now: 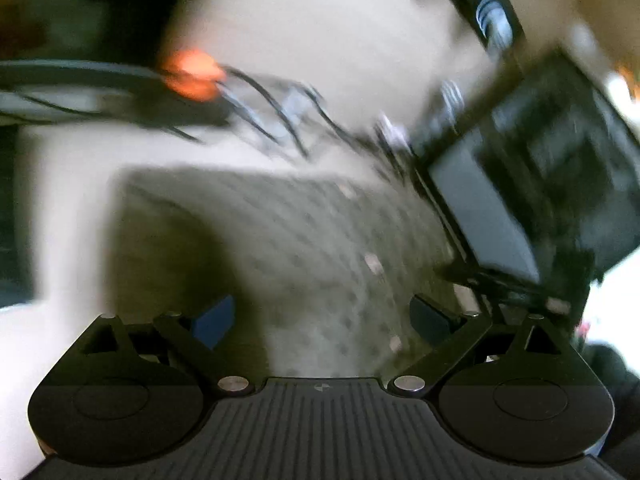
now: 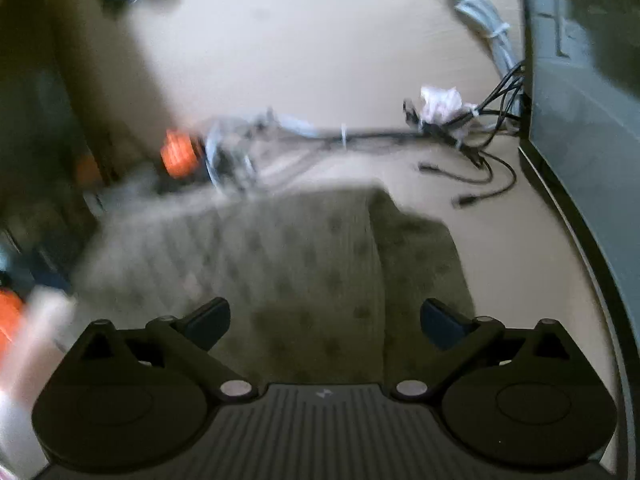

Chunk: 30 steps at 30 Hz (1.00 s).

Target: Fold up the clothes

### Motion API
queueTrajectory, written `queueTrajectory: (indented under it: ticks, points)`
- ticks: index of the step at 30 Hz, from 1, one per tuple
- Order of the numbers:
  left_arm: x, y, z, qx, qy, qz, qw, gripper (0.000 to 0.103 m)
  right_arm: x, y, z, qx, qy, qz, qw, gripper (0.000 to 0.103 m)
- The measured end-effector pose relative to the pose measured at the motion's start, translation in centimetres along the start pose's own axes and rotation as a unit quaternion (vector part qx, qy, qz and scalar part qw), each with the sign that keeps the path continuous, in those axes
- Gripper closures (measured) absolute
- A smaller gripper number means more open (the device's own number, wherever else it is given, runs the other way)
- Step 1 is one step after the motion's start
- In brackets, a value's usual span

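Left gripper [image 1: 320, 316] and right gripper [image 2: 324, 320] stood wide open and empty over the patterned grey-green garment [image 2: 312, 264], which lay on the pale table [image 2: 304, 40], apparently already folded, though blur hid any folds left; cables [image 2: 460, 128] lay beyond.

garment [image 2: 304, 264]: olive-grey, dotted | folded flat (blurred) | on pale surface, one layer overlapping
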State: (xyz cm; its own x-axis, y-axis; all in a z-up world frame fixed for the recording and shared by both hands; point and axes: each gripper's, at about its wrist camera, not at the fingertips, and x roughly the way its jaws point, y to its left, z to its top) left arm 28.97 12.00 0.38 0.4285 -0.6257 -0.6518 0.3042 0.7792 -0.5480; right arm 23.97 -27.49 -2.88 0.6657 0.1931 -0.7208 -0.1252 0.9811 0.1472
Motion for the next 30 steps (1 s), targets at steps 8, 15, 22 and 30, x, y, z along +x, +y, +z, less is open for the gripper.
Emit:
queueTrajectory:
  ticks: [8, 15, 22, 30]
  points:
    - [4.0, 0.2, -2.7, -0.017, 0.019, 0.028, 0.9993, 0.004, 0.6, 0.9, -3.6, -0.068, 0.032, -0.029, 0.997, 0.0]
    - [2.7, -2.0, -6.8, -0.075, 0.043, 0.008, 0.9962, 0.004, -1.5, -0.2, -2.9, -0.109, 0.061, -0.017, 0.992, 0.0]
    - [-2.7, -5.8, -3.4, -0.014, -0.069, 0.006, 0.9975, 0.004, -5.1, -1.7, 2.3, -0.006, -0.041, 0.087, 0.995, 0.0]
    - [5.1, -2.8, -0.1, -0.033, -0.017, 0.046, 0.9982, 0.002, 4.0, -0.8, 4.2, 0.104, -0.083, 0.144, 0.981, 0.0]
